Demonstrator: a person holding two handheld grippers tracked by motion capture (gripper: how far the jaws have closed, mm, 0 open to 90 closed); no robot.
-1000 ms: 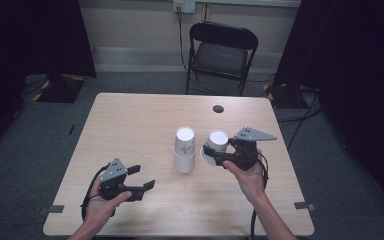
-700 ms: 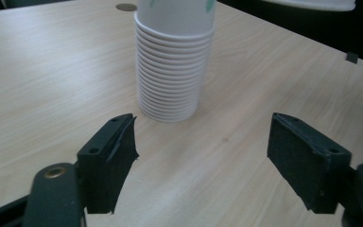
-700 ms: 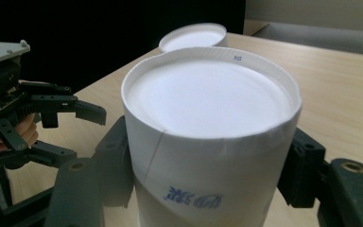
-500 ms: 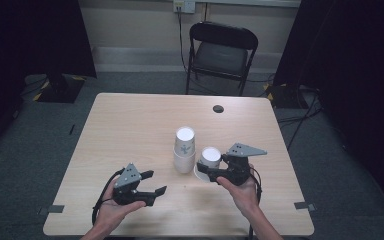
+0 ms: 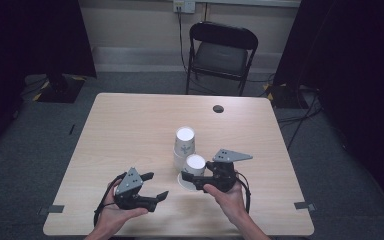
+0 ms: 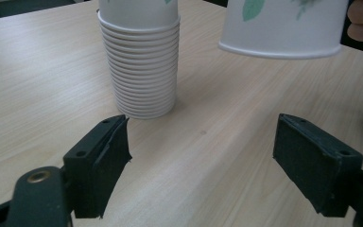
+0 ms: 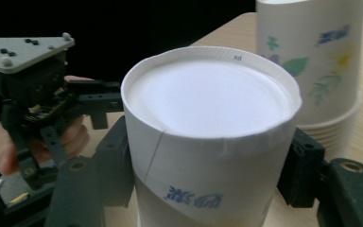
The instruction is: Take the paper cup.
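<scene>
Right claw (image 5: 196, 176) grips inverted paper cup (image 5: 194, 171).

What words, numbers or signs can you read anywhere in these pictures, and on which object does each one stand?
"xo": tiny blue mark, roughly read, on the base rim of the upturned white paper cup.
Blue print on that cup's wall: too blurred to read.
Blue print on the stack of white flower-patterned paper cups: too blurred to read.

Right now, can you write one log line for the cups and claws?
right claw: shut on single cup, upside down, above table | left claw: open, empty | cup stack: upright beside
</scene>
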